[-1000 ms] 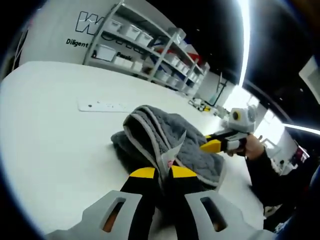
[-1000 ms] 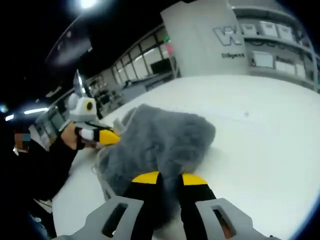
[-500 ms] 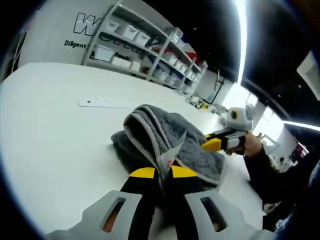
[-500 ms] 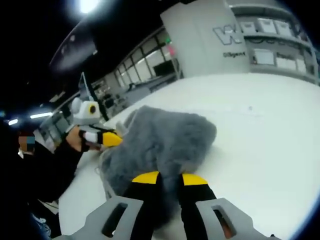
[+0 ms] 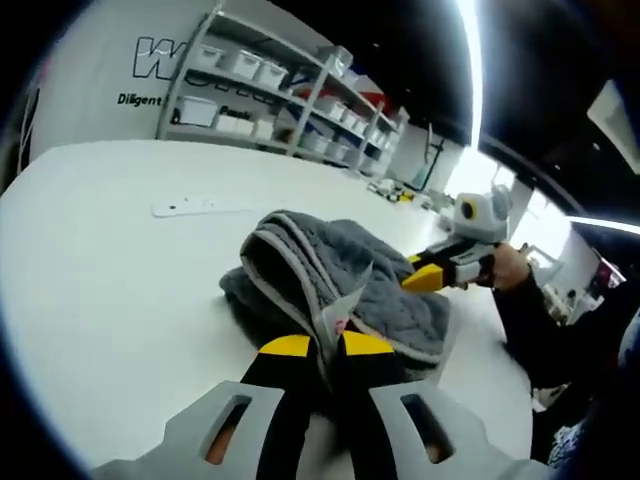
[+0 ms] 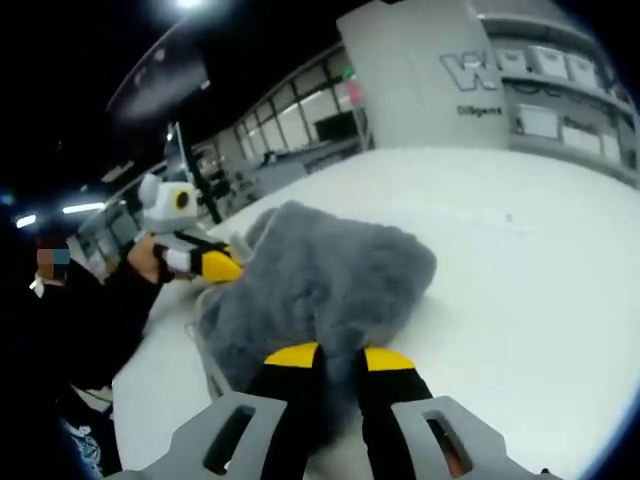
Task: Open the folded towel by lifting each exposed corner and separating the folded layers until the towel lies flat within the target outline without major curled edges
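**One towel, two grippers clamped on it**

I see one folded grey quilted towel (image 5: 340,285) bunched on the white desk (image 5: 110,290). My left gripper (image 5: 314,346) pinches its pale-trimmed corner; my right gripper (image 6: 327,356) is closed on the fluffy opposite edge.

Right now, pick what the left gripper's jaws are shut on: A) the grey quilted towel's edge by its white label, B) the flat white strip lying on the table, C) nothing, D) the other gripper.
A: the left gripper pinches the grey quilted towel at its white label.
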A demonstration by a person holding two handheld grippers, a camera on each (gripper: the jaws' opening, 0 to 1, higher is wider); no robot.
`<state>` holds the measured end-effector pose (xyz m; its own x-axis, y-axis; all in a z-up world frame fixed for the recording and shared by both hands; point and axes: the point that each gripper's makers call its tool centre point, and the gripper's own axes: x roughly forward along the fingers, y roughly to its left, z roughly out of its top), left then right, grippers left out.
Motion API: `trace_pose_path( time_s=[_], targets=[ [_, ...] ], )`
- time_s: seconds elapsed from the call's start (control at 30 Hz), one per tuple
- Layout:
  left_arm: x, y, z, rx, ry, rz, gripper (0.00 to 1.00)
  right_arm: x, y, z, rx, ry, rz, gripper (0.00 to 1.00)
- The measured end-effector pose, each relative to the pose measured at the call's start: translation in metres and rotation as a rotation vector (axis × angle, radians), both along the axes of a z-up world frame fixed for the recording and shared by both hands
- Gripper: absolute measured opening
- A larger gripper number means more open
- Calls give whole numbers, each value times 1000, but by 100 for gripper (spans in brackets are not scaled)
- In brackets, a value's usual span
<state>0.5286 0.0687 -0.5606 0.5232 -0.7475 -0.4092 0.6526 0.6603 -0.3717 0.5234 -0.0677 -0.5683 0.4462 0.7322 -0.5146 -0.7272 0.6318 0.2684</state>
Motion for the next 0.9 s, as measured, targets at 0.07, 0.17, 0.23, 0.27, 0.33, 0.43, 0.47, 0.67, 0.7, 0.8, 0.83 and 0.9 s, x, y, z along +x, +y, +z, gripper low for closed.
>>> trace_pose_path(
  time_s=[0.07,0.17,0.23,0.27,0.33,0.43,0.47,0.67,0.7,0.8,0.83,0.9],
  targets=[
    [-1,3,1,3,0,-3,6,-3,1,0,-13,0,8,11],
    [-11,1,3,7,-4,-12,6,-6,1,-2,-24,12,35,11],
    [-13,1,4,9,-8,-18,6,-8,0,-2,-26,18,47,10],
    [-15,0,4,16,-10,-24,6,-9,0,-2,-24,22,50,10],
    [-24,-3,3,31,-14,-36,6,-10,0,-2,-20,39,54,10],
    [-27,-4,2,34,-13,-44,6,-15,1,-1,-26,51,61,10],
    [-28,-4,1,30,-6,-45,6,-16,1,-1,-30,52,66,10],
    [-41,-9,3,56,-18,-83,5,-28,1,-3,-40,87,80,10],
    [-41,-9,2,54,-17,-85,5,-30,1,-1,-41,88,81,10],
    [-45,-8,0,51,-5,-89,5,-34,2,-1,-54,93,93,10],
    [-49,-8,0,43,3,-92,5,-33,1,-1,-57,90,93,10],
    [-55,-7,1,40,13,-99,5,-36,3,-1,-56,94,98,10]
  ],
)
